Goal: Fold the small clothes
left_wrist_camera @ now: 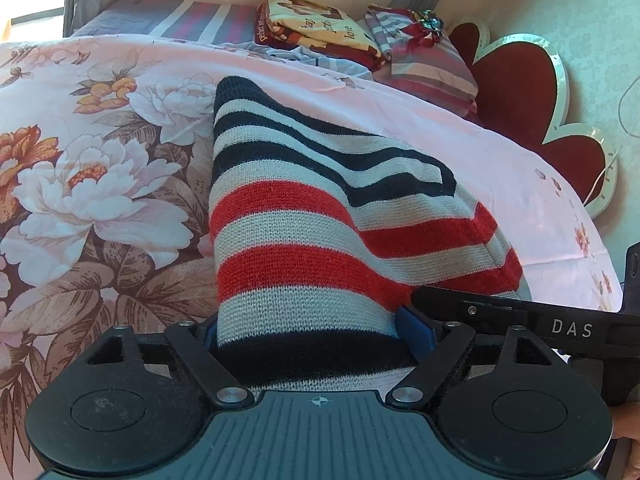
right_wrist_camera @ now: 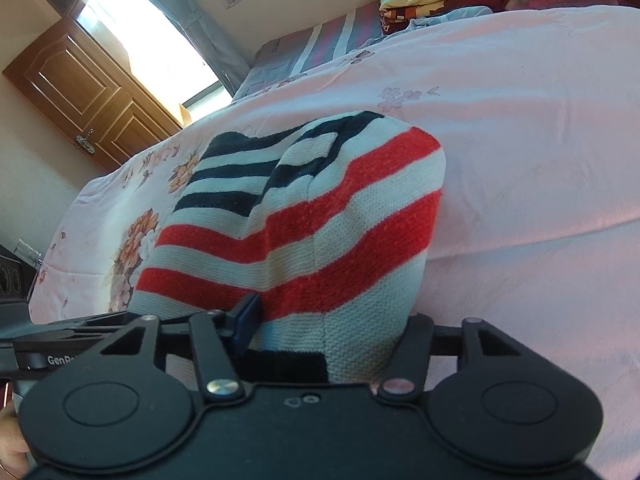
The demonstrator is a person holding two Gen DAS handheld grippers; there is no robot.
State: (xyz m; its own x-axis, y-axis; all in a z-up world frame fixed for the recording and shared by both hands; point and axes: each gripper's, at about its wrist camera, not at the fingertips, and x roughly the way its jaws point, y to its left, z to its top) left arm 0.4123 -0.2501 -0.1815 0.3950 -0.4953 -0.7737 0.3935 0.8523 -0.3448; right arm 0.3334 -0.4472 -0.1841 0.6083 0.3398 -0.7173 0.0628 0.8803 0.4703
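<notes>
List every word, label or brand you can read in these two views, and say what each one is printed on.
"DAS": on the black arm of the right gripper, seen in the left wrist view.
"GenR", cut off: on the left gripper, right wrist view.
"love": on the folded yellow cloth; its other words are too distorted to read.

Two close wrist views angled down over one striped knit (left_wrist_camera: 304, 216) and floral bedspread (left_wrist_camera: 100, 184).

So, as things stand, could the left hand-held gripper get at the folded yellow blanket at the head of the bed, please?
Probably not yet. The left hand-held gripper has the striped knit garment bunched between its jaws, and the yellow blanket lies well beyond it across the floral bedspread. The bedspread between them looks clear otherwise.
</notes>
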